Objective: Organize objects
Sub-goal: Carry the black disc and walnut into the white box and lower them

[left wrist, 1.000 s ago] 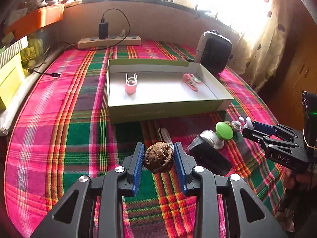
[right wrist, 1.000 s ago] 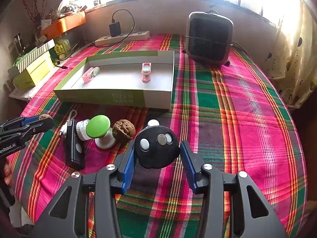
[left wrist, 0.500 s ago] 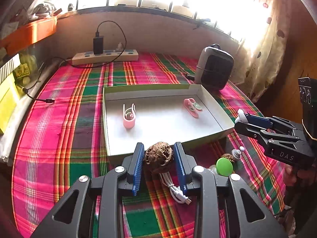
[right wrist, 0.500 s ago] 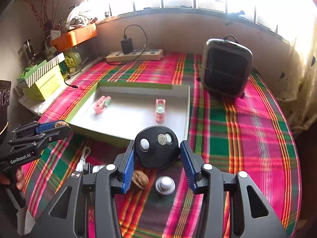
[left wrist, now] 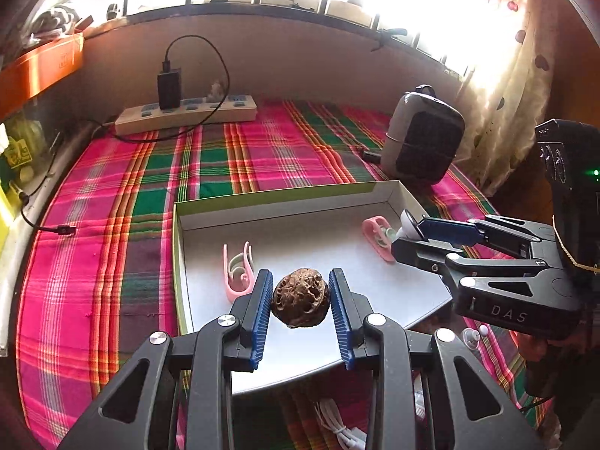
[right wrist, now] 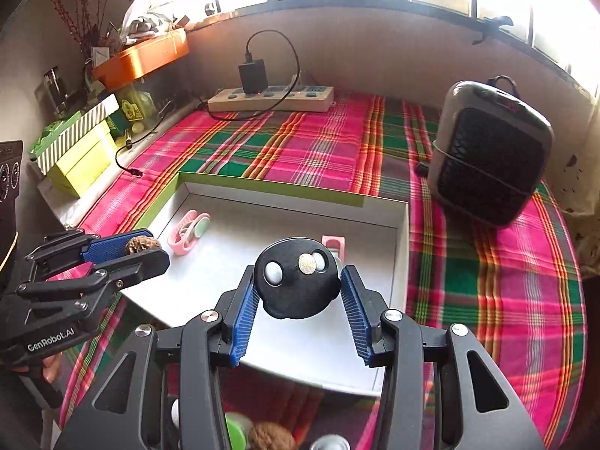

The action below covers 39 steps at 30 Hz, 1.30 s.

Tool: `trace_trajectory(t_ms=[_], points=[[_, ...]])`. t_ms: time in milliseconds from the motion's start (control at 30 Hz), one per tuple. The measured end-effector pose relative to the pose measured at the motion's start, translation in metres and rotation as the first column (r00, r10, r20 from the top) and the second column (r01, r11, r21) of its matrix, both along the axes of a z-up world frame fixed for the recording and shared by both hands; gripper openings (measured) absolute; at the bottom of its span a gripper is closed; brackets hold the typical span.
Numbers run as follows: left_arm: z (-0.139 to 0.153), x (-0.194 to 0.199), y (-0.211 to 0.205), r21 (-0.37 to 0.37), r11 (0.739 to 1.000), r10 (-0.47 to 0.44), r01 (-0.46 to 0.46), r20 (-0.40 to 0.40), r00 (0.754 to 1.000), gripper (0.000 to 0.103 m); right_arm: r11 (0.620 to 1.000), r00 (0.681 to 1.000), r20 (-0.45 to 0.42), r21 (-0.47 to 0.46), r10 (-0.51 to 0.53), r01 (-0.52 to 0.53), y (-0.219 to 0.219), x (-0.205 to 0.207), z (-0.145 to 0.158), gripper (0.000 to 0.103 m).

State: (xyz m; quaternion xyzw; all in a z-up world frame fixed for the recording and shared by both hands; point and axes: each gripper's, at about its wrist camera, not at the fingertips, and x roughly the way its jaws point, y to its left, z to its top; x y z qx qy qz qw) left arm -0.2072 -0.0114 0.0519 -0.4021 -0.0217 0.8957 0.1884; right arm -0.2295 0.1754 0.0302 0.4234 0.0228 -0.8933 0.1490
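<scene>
My left gripper (left wrist: pixel 300 302) is shut on a brown walnut (left wrist: pixel 300 302) and holds it above the near part of a shallow white box with green walls (left wrist: pixel 277 195). My right gripper (right wrist: pixel 298 292) is shut on a black round disc with buttons (right wrist: pixel 296 285), also above the box (right wrist: pixel 270 187). Two pink clips lie in the box, one at the left (left wrist: pixel 238 270) and one at the right (left wrist: pixel 377 236). The left gripper shows in the right wrist view (right wrist: pixel 146 249) and the right gripper in the left wrist view (left wrist: pixel 408 225).
A small heater (right wrist: pixel 487 153) stands at the back right on the plaid cloth (left wrist: pixel 112 195). A power strip with a black charger (left wrist: pixel 183 112) lies at the back. A second walnut (right wrist: pixel 272 437), a green-capped item (right wrist: pixel 234 433) and a white cable (left wrist: pixel 337 427) lie before the box.
Both grippers have lifted and moved forward from the cloth to above the box, each keeping its object. The loose items now lie below and behind the fingers.
</scene>
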Motion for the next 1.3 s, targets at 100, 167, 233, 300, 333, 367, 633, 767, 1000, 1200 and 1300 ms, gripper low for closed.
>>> trace_trajectory(t_ms=[100,167,233,300,333,367,633,767,1000,1200,1300], points=[[-0.005,-0.009,0.002,-0.003,1.000,0.000,0.000,0.011,1.000,0.029,1.000,1.000,0.020,0.002,0.010,-0.010,-0.003,-0.014,-0.007,0.045],[-0.008,-0.014,0.002,-0.003,1.000,0.003,-0.003,0.017,1.000,0.029,1.000,0.999,0.030,0.005,0.013,-0.013,-0.005,-0.023,-0.011,0.045],[-0.011,-0.019,0.003,-0.007,1.000,0.004,-0.004,0.023,1.000,0.029,1.000,0.999,0.038,0.006,0.019,-0.019,-0.008,-0.031,-0.014,0.045],[-0.014,-0.024,0.005,-0.012,1.000,0.003,-0.003,0.028,1.000,0.029,1.000,0.999,0.046,0.011,0.025,-0.025,-0.010,-0.037,-0.018,0.045],[-0.016,-0.025,0.006,-0.015,1.000,0.004,-0.004,0.031,1.000,0.029,1.000,0.998,0.048,0.013,0.028,-0.029,-0.011,-0.039,-0.019,0.045],[-0.017,-0.027,0.006,-0.017,1.000,0.004,-0.003,0.032,0.999,0.029,0.999,0.998,0.053,0.012,0.032,-0.033,-0.012,-0.041,-0.020,0.045],[-0.023,-0.036,0.010,-0.038,0.999,0.003,-0.001,0.041,0.999,0.029,0.999,0.997,0.059,0.025,0.047,-0.048,-0.019,-0.060,-0.023,0.045],[-0.026,-0.038,0.010,-0.046,0.999,0.002,0.000,0.045,0.999,0.029,0.998,0.997,0.056,0.031,0.060,-0.062,-0.024,-0.064,-0.023,0.045],[-0.030,-0.040,0.010,-0.057,0.998,0.000,0.003,0.050,0.999,0.029,0.994,0.994,0.047,0.053,0.093,-0.096,-0.036,-0.066,-0.024,0.045],[-0.031,-0.040,0.011,-0.060,0.998,0.000,0.003,0.048,0.999,0.029,0.991,0.992,0.041,0.059,0.120,-0.122,-0.044,-0.066,-0.025,0.045],[-0.032,-0.040,0.012,-0.060,0.998,-0.003,0.006,0.051,0.999,0.029,0.989,0.991,0.041,0.072,0.124,-0.127,-0.046,-0.069,-0.025,0.045]])
